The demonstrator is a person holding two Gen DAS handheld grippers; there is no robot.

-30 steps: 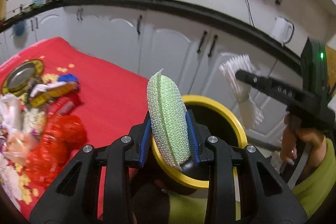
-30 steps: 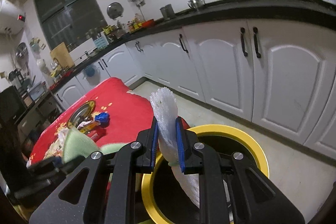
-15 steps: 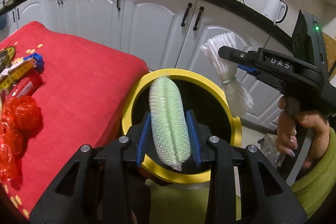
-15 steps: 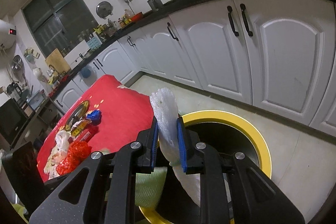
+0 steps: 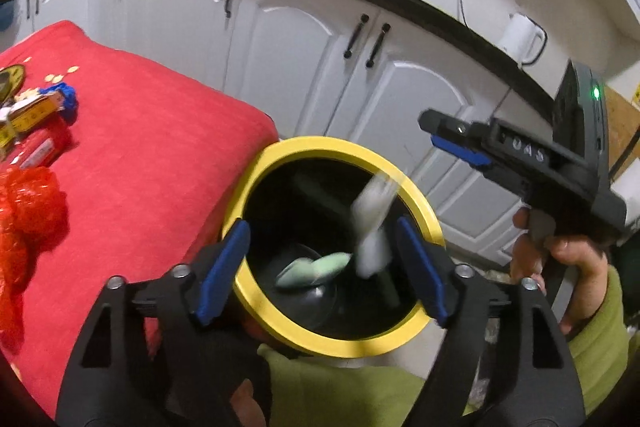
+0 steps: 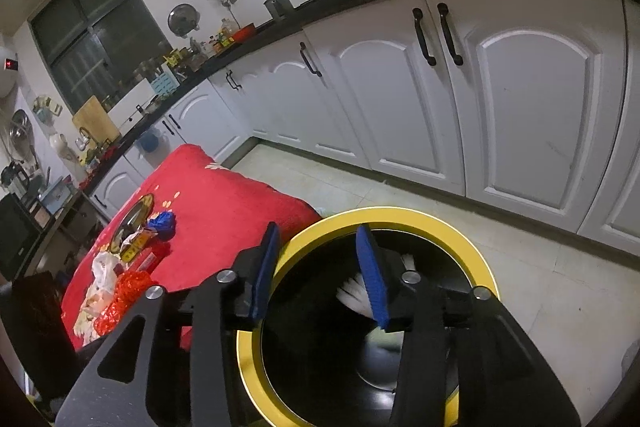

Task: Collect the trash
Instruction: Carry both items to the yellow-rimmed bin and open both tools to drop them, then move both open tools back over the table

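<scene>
A black bin with a yellow rim (image 5: 280, 151) (image 6: 440, 217) stands beside the red-covered table (image 5: 140, 155). My left gripper (image 5: 320, 267) is open and empty above the bin's mouth. A green foam net (image 5: 316, 267) lies at the bin's bottom. A white foam net (image 5: 372, 227), blurred, is falling inside the bin. My right gripper (image 6: 320, 271) is open and empty above the bin, with the white net (image 6: 352, 295) below it. The right gripper also shows in the left wrist view (image 5: 460, 143).
More trash lies on the table: red mesh (image 5: 28, 203), packets and a blue wrapper (image 5: 68, 99), also shown in the right wrist view (image 6: 120, 283). White cabinets (image 6: 440, 99) with a black counter stand behind. A tiled floor (image 6: 560, 287) lies right of the bin.
Both grippers have opened. The green net dropped from the left gripper into the bin, and the white net dropped from the right gripper into it.
</scene>
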